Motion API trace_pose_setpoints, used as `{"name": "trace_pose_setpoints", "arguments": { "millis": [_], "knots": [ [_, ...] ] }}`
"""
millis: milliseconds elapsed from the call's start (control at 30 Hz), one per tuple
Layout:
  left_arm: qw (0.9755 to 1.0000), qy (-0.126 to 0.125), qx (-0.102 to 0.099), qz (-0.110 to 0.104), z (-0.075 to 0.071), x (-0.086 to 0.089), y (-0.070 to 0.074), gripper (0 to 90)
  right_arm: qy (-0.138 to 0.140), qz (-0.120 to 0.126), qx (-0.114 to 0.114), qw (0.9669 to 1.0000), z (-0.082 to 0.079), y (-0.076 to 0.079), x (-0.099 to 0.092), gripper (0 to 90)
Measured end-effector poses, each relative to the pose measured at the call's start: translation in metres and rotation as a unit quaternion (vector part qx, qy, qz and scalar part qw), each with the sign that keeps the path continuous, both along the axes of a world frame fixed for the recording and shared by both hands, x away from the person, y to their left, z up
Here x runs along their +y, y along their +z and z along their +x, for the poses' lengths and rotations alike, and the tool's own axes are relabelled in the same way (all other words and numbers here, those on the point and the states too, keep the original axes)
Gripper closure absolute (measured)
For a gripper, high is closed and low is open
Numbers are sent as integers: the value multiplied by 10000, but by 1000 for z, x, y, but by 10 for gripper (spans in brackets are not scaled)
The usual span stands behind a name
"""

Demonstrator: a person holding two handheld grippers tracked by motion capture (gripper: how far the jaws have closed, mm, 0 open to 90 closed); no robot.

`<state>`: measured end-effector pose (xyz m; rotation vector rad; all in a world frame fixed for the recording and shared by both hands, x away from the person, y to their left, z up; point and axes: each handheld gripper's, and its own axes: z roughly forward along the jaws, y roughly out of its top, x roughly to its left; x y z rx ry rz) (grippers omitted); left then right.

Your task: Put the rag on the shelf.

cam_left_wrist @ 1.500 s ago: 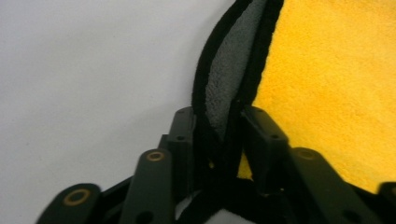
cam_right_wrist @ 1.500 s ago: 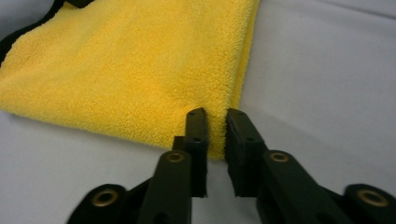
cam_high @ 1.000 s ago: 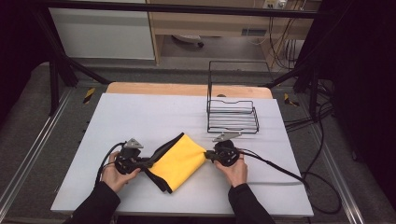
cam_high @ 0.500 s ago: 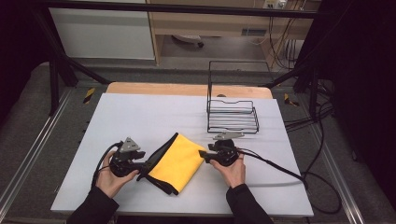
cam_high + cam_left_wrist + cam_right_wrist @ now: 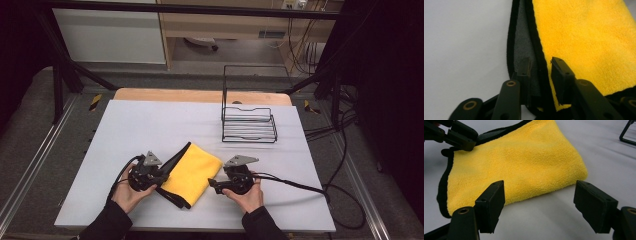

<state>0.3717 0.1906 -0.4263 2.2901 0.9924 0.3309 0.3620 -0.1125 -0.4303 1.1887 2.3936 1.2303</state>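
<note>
While the folded yellow microfibre cloth (image 5: 192, 171) lies flat on the white bench (image 5: 150, 125), near the front edge and between the two hands, its black-hemmed edges face the left side and its rounded fold faces the right. A strip of grey underside shows along the black hem in the left gripper view (image 5: 522, 45).

At the cloth's hemmed edge sits the left gripper (image 5: 541, 68), held in the person's left hand (image 5: 127, 192). Its fingers (image 5: 559, 72) stand a little apart with the black hem running between them; they have just been closing, yet a narrow gap shows on each side of the hem, so they straddle the edge without pinching it. From the right gripper view the same left fingers (image 5: 461, 136) show at the cloth's far corner.

Just off the folded side, the right gripper (image 5: 539, 202) is held in the right hand (image 5: 247, 195). Its fingers (image 5: 492, 200) are spread wide, having just been opening, and nothing lies between them but bare bench; the cloth's fold sits just ahead of them, not touched.

Farther back on the bench, well apart from the cloth, stands a black wire rack (image 5: 248, 120). Cables (image 5: 300, 185) trail from the right gripper off the bench's right edge.
</note>
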Motion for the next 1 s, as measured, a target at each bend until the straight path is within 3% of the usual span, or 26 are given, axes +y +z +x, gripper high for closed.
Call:
{"name": "trace_pose_setpoints", "arguments": {
  "millis": [67,167,300,400,533,600,667,767,900,1000],
  "knots": [
    [9999,-37,121,-45,0,0,-3,789,1,9,-30,10000,0,0,0,237],
    [9999,-38,127,-34,0,0,1,840,-16,21,-23,10000,1,0,0,201],
    [9999,-77,51,-106,-3,2,10,866,-4,49,-44,10000,1,0,0,172],
    [9997,30,-158,-186,0,15,24,868,17,153,-58,9999,0,2,0,163],
    [9998,105,-156,-117,9,23,10,861,-3,323,-9,9995,-3,3,3,168],
    [9998,89,-39,-180,13,23,-2,826,67,206,15,9998,-5,2,7,175],
    [9997,117,-45,-232,14,25,-5,735,184,51,18,9998,-9,0,16,201],
    [9994,109,-3,-319,14,29,-7,636,295,109,118,9994,-15,-3,30,256],
    [9982,45,114,-585,11,32,-14,662,289,168,249,9991,-21,-9,47,305],
    [9983,67,216,-535,9,28,-13,727,385,124,281,9988,-27,-12,58,335]
  ]
}}
